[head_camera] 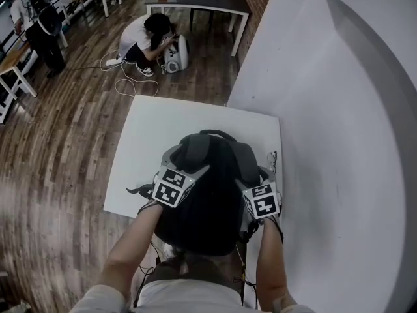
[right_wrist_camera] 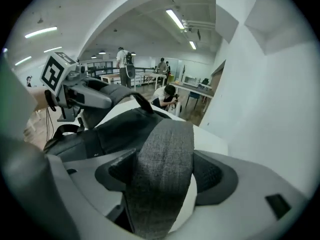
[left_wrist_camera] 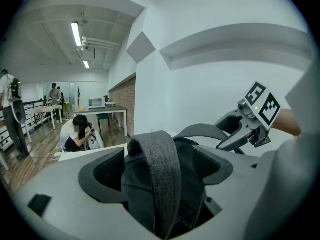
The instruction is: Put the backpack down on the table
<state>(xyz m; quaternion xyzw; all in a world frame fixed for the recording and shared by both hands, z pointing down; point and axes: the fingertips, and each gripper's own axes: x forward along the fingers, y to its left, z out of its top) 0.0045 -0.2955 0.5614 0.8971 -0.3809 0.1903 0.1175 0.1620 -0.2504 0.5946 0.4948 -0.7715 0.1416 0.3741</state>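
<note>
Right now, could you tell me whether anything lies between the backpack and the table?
Nothing visible does: the backpack is over the white table, whose visible surface looks bare. The part beneath the backpack is hidden.

A person [head_camera: 144,41] crouches on the wooden floor [head_camera: 65,129] beside a small white machine [head_camera: 176,53]. A dark-topped table [head_camera: 195,4] stands behind; another person [head_camera: 44,30] stands far left.

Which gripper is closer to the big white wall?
Right. The right gripper, clamped on a strap, is on the backpack's wall side; the left gripper, clamped on the other strap, is on its far side.
</note>
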